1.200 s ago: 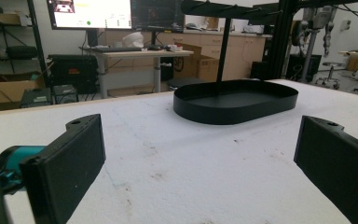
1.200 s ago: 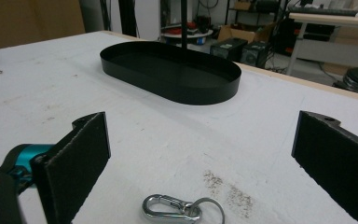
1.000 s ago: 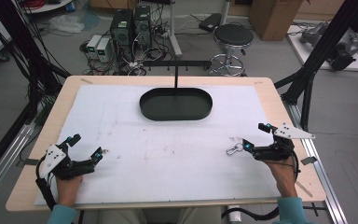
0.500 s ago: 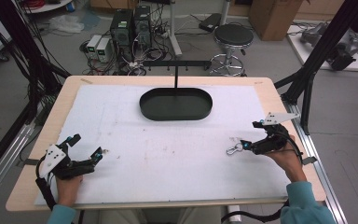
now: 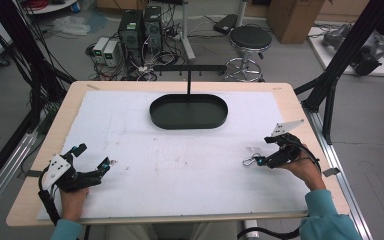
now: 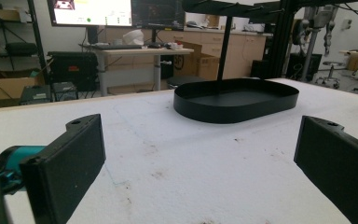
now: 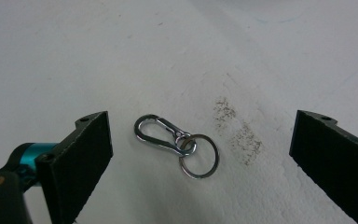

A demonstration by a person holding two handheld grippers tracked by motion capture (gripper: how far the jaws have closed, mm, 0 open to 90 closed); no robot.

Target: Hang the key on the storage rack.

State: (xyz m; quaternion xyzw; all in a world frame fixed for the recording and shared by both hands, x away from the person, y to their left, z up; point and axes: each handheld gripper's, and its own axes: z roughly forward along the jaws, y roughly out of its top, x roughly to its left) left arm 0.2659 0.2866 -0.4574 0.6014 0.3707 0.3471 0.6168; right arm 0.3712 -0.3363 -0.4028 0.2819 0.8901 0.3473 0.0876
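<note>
Currently, your work surface is a wooden table (image 5: 300, 107) covered by a white mat (image 5: 180, 165), which bears faint scuff marks and a patch of dark specks (image 7: 240, 130) seen in the right gripper view.

At the far centre of the mat sits a black oval tray (image 5: 189, 111), with a thin black post rising from behind its far rim. In the left gripper view the tray (image 6: 237, 99) lies ahead of the jaws, well apart from them.

Your left gripper (image 5: 92, 162) rests at the near left corner of the mat. Its jaws stand wide apart and grip nothing; the left gripper view shows bare mat between them.

Your right gripper (image 5: 260, 155) hovers low over the right side of the mat, tilted down toward it, with its grey plate uppermost. Its jaws are likewise spread wide and hold nothing.

The workpiece is a small silver carabiner clip (image 7: 161, 134) linked to a split key ring (image 7: 199, 156). It lies flat on the mat between the two open right jaws, nearer the left-hand jaw in that view and touching neither. In the high view the clip (image 5: 250, 161) sits just beside the right gripper's tips, well apart from the tray.
</note>
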